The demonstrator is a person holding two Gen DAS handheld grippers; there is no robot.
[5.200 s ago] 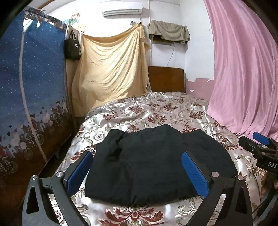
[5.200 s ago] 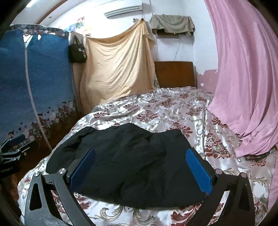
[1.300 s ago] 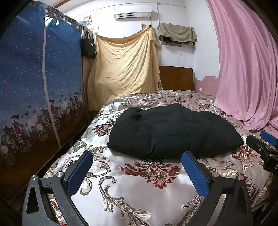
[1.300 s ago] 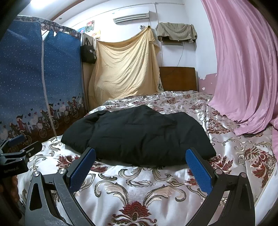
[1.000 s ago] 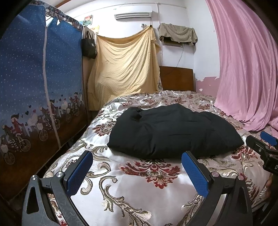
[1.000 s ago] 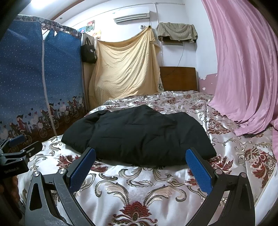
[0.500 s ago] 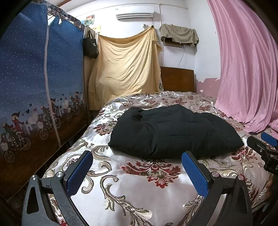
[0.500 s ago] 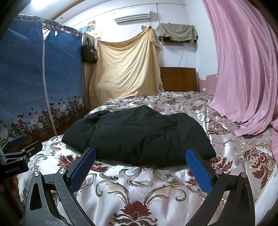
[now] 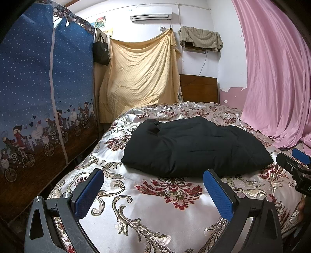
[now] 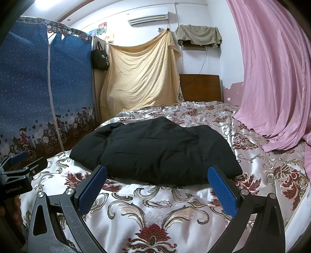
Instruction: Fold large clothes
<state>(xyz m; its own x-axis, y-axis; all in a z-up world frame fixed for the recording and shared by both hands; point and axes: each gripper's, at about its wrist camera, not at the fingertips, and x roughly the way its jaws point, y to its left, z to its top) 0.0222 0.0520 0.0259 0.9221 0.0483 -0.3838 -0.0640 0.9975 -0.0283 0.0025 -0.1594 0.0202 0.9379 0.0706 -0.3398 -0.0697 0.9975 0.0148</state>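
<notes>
While I hold both grippers level — left gripper [image 9: 153, 191], right gripper [image 10: 157, 186], jaws wide and empty — the folded black garment [image 9: 194, 145] lies mid-bed, bare bedspread [image 10: 155, 212] between us.

Pink curtain [image 9: 272, 77], blue wardrobe [image 9: 38, 87], floral bedspread [image 9: 155, 204]

I stand in a home bedroom. Before me is a bed [image 9: 155, 210] with a shiny flowered cover and a wooden headboard [image 9: 198, 87] at its far end. Left of the bed stands a blue fabric wardrobe [image 9: 44, 97]; right of the bed hangs a pink curtain [image 9: 276, 77]; above the headboard is an air conditioner [image 9: 151, 16]
</notes>
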